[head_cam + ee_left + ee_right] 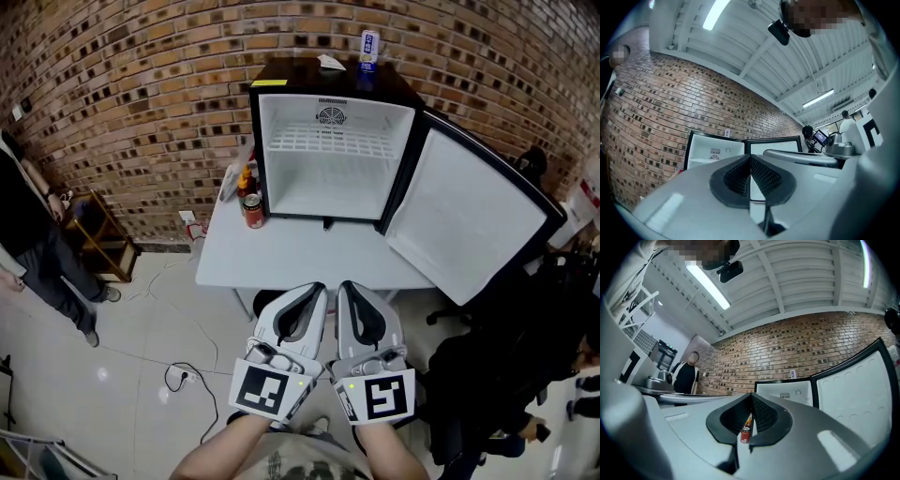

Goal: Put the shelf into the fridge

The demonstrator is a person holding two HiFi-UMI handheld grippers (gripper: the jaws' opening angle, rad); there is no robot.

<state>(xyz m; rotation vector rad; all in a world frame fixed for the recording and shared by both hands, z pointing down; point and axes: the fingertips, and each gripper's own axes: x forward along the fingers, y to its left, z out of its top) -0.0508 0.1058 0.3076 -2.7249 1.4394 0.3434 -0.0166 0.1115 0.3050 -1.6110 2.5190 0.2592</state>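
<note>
Small black fridge [281, 77] stands on the white table [281, 261], door [469, 225] swung wide open on its right side. The shelf [328, 141], a white wire rack, sits inside the fridge in the upper part of the cabinet. It looks level, and its long axis runs side to side across the opening. No second rack shows anywhere outside the fridge. The person stands well back from the fridge, short of the table's near edge. The left tongs [314, 292] and right tongs [351, 291] are held side by side, close to the body and aimed at the open cabinet. Both sets are clenched with the pads together and carry nothing; the red can [253, 214] seen past the right pads stands far off by the fridge's left wall. From the tongs the shelf lies straight ahead and well apart, with the table top between. The opening is about centred on the two hands, so neither is clearly nearer; the door is on the right hand's side. My reading: the rack looks seated already, and little of the job seems left. Drink bottle [368, 49] on top of the fridge, small bottles [246, 183] behind the can.
</note>
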